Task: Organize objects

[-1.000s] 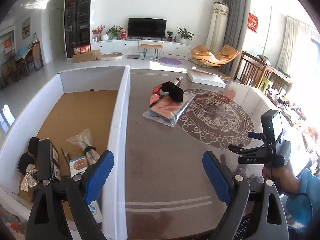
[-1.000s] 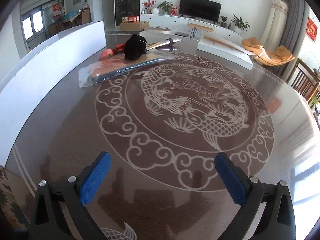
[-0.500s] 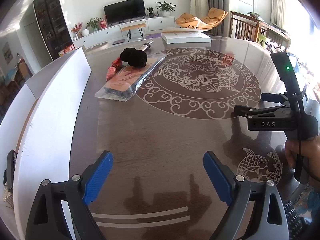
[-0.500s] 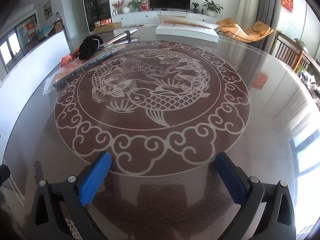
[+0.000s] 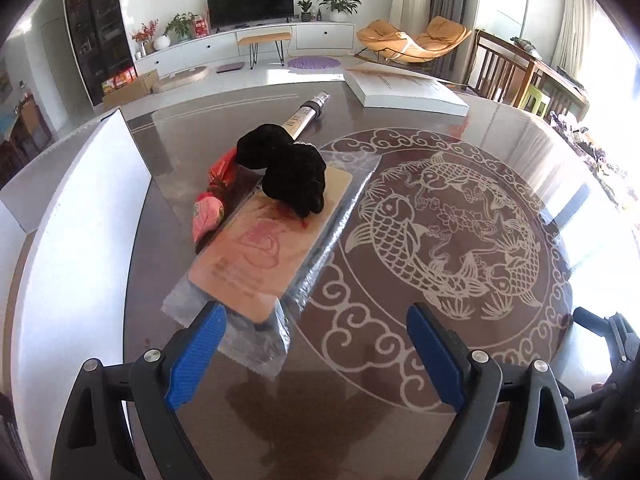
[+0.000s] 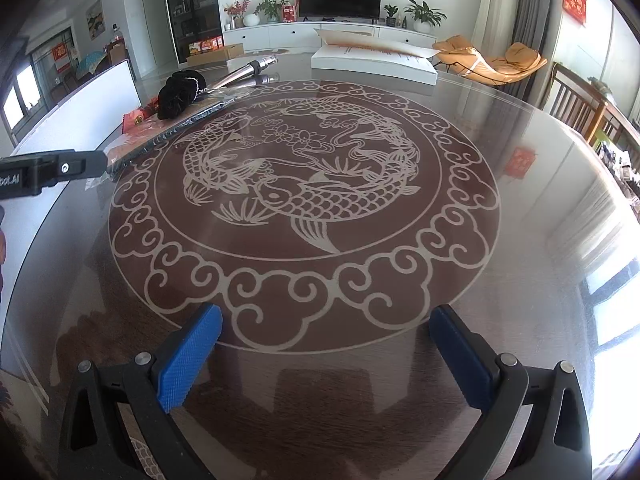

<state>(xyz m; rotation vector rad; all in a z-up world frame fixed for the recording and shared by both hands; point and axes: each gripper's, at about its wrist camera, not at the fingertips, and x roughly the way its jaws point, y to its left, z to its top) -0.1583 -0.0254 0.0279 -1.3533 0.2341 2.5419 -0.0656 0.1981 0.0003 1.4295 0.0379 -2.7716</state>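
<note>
A flat tan packet in a clear plastic sleeve [image 5: 272, 248] lies on the round table, with a black cloth bundle [image 5: 288, 168] on its far end. Red and pink pouches [image 5: 210, 208] lie to its left, and a silver tube [image 5: 306, 114] lies behind. My left gripper [image 5: 316, 344] is open, its left fingertip just over the sleeve's near corner. My right gripper [image 6: 326, 348] is open and empty over the near table edge, far from the pile [image 6: 180, 98]. The left gripper's body shows at the left of the right wrist view [image 6: 48, 168].
A white-walled cardboard box [image 5: 80, 216] stands along the table's left side. A flat white box [image 5: 404, 90] lies at the table's far edge. The table top [image 6: 304, 184] bears a fish pattern. Chairs stand at the right.
My left gripper has swung from over the white box to the right and forward, up to the sleeved packet. My right gripper has turned toward the table's middle and stayed open.
</note>
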